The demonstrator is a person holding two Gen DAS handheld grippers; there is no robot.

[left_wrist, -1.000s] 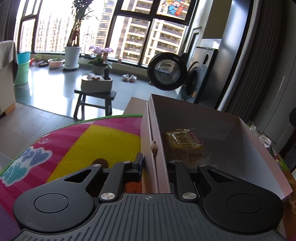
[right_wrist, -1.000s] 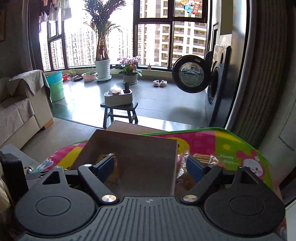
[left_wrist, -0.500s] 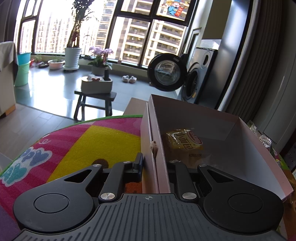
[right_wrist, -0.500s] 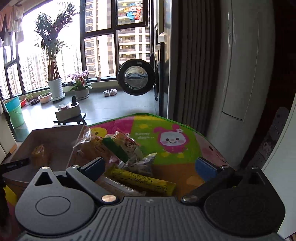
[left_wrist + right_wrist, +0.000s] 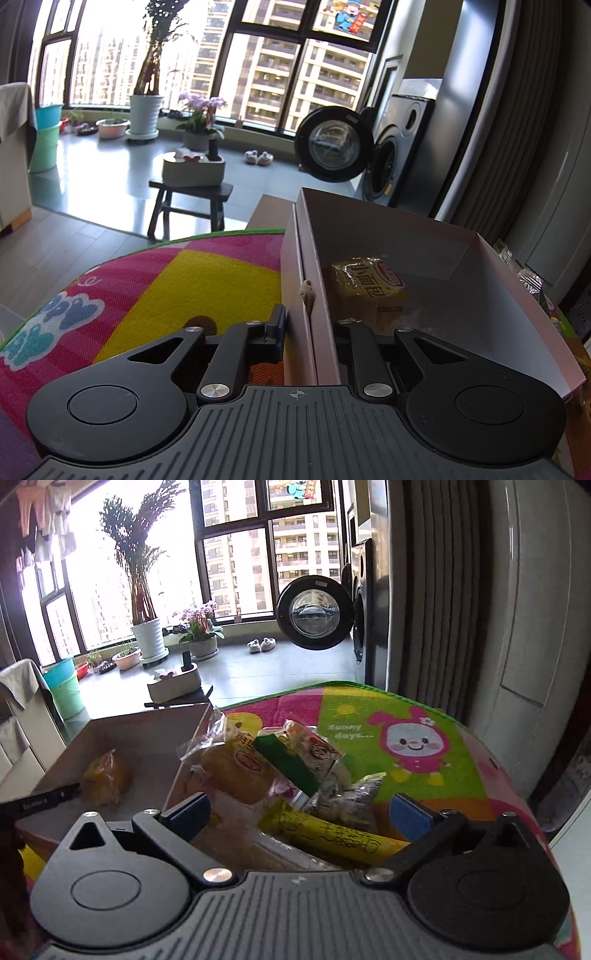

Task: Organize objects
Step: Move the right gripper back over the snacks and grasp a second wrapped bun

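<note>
Bright cartoon-print play mat: carries everything. Open pale cardboard box, on the mat's left half: left gripper level, fingers clamped on its near side wall; one yellow wrapped bread packet inside. Right gripper: fingers wide apart, hovering over a heap of wrapped snack packets beside the box's right wall.
</note>
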